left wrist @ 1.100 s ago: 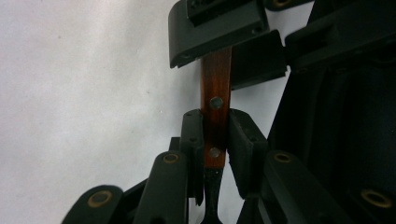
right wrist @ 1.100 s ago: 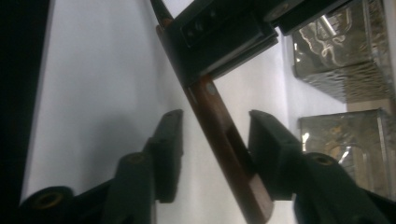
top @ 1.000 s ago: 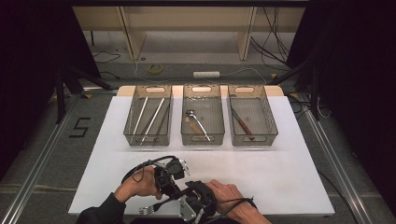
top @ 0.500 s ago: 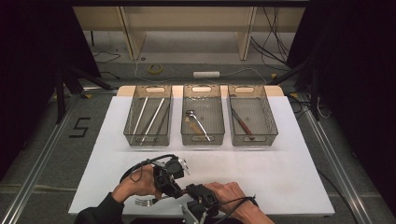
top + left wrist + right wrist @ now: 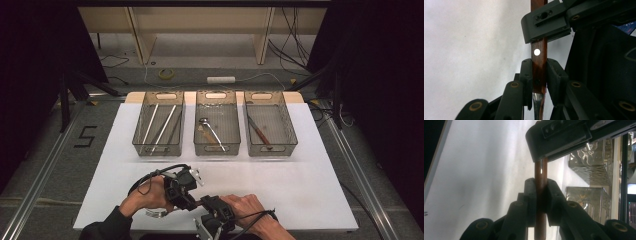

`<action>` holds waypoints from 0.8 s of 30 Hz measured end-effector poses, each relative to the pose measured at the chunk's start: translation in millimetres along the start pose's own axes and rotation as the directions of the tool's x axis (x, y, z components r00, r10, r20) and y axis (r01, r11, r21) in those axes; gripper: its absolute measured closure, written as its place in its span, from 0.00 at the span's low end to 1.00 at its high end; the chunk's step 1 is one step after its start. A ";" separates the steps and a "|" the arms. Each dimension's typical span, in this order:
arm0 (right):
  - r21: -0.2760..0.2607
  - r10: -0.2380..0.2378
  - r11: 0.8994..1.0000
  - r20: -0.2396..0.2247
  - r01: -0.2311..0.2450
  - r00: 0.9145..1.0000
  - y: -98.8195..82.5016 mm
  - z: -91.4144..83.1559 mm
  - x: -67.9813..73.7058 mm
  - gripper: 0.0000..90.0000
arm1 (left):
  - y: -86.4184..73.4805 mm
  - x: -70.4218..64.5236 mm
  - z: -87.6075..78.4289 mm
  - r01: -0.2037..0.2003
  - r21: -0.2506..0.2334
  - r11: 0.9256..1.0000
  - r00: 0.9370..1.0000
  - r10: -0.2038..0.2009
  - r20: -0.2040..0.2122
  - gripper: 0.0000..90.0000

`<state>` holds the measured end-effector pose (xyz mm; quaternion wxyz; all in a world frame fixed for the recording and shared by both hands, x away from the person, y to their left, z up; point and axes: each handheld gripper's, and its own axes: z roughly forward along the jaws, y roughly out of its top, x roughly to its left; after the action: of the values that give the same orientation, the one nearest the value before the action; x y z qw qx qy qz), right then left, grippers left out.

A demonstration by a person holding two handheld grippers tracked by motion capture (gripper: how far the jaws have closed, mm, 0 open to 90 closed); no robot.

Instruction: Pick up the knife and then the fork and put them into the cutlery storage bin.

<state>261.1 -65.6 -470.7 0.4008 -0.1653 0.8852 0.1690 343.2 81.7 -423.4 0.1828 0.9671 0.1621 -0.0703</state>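
Fork handoff down at the near edge of a white table, three mesh bins lined up at the back.

The white tabletop (image 5: pixel 310 180) sits in a dark room with black curtains either side, cables and a roll of yellow tape (image 5: pixel 166 73) on the grey floor behind, and a "5" (image 5: pixel 86 136) marked on the floor at left. Three wire baskets in a row: the left basket (image 5: pixel 159 125) has two pale sticks plus a darker one, the middle basket (image 5: pixel 217 125) a metal spoon and something brownish, the right basket (image 5: pixel 270 125) one wooden-handled utensil. The wooden-handled fork (image 5: pixel 539 67) is down front, between the two hands; the left gripper (image 5: pixel 539 75) is clamped on its handle, and the right gripper (image 5: pixel 540 200), whose jaws were just closing, is now pinched on the same handle.
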 end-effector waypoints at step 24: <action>0.086 0.108 0.990 0.076 -0.114 0.991 -49.5 -6.7 -22.1 0.91 | -30.3 19.3 -57.0 0.074 -0.366 0.928 0.971 -0.150 -0.185 0.27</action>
<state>291.8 -109.0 -457.9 0.4291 -0.0913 0.8848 0.1570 355.4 135.4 -384.5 0.3326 0.9091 0.2455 0.0520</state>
